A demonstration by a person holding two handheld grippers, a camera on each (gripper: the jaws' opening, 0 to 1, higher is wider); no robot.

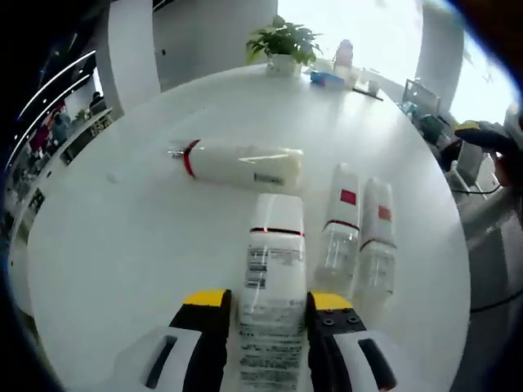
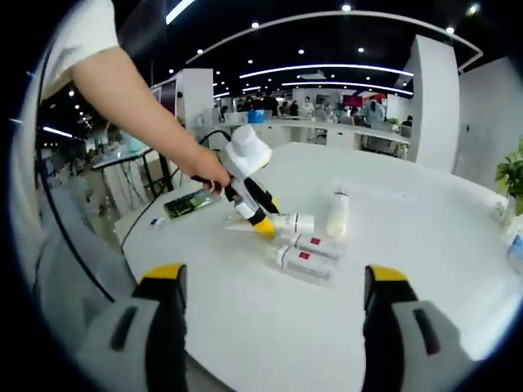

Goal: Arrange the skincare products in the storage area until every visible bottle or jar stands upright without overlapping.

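White bottle (image 1: 274,278) lies lengthwise between the left gripper (image 1: 270,314), jaws clamped on it; right gripper (image 2: 278,282) hangs apart, farther.

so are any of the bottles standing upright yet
No, all four bottles lie flat on the white table, including the one between the left gripper jaws.

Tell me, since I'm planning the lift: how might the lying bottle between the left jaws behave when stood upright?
The white bottle looks rigid, so the left hand-held gripper should hold it without it flexing. Its glossy label may be somewhat slippery. It seems tall and narrow, so probably tippy once upright, and it could knock the two clear bottles lying close beside it.
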